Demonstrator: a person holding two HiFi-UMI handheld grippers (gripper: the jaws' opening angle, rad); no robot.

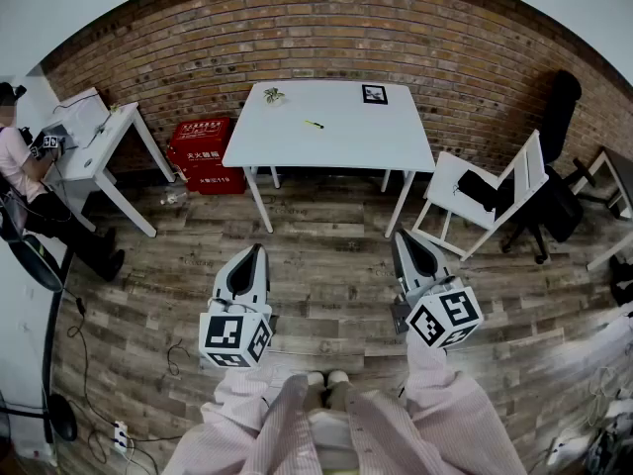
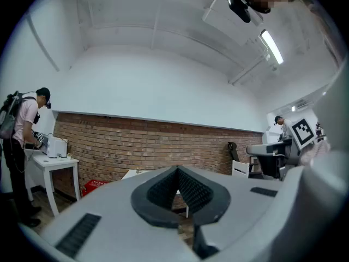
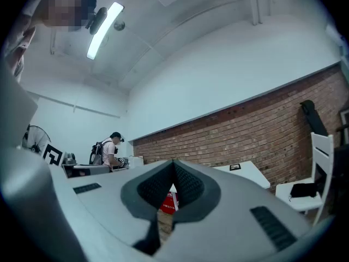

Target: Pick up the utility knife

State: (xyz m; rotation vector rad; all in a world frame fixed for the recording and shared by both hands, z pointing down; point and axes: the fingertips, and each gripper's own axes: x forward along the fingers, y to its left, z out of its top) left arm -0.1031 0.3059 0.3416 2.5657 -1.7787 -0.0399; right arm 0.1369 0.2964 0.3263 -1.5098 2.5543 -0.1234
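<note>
The utility knife (image 1: 314, 124), small and yellow-green, lies on the white table (image 1: 336, 142) by the brick wall, far ahead of both grippers. In the head view my left gripper (image 1: 258, 250) and right gripper (image 1: 400, 235) are held level over the wood floor, well short of the table. Both are shut, jaws meeting at the tips with nothing between them. In the left gripper view (image 2: 177, 170) and the right gripper view (image 3: 174, 162) the closed jaws fill the lower frame. Neither view shows the knife.
On the table also sit a square marker card (image 1: 375, 93) and a small crumpled object (image 1: 274, 94). A red box (image 1: 205, 154) stands left of the table and a white chair (image 1: 490, 194) right of it. A person (image 1: 22, 171) works at a small desk (image 1: 94, 142).
</note>
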